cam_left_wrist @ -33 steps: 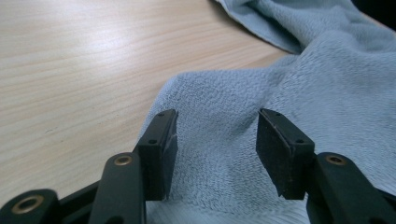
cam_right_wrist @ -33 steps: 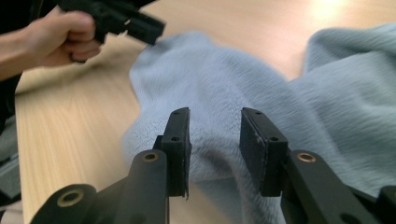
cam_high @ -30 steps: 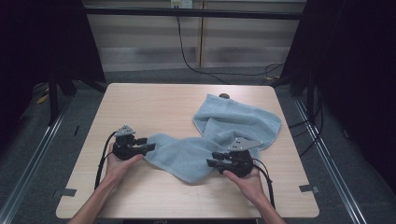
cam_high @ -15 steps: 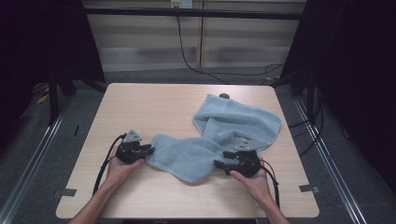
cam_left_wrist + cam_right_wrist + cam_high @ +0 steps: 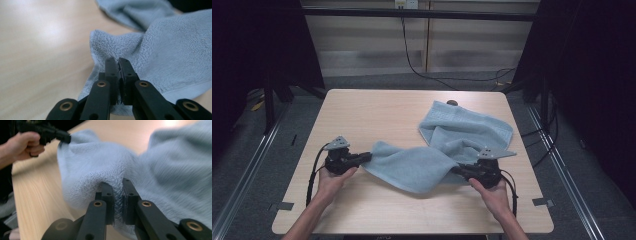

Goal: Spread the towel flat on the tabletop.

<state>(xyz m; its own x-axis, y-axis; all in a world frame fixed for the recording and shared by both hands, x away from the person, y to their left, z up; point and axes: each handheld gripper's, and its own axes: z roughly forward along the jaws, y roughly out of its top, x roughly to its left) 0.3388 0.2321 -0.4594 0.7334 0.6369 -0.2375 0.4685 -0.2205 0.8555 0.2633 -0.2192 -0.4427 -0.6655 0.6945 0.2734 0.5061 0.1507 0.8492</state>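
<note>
Clamping one blue towel point(image 5: 447, 150): two hand-held grippers, just closed.

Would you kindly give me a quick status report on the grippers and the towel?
Left gripper shut on towel edge, jaws just closed. Right gripper shut on a towel fold, likewise. Towel rumpled on the table. Nothing in the way.

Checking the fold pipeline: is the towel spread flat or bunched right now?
Bunched. The towel lies crumpled in twisted folds across the table, its near edge pinched at both ends by the left gripper and right gripper.
</note>
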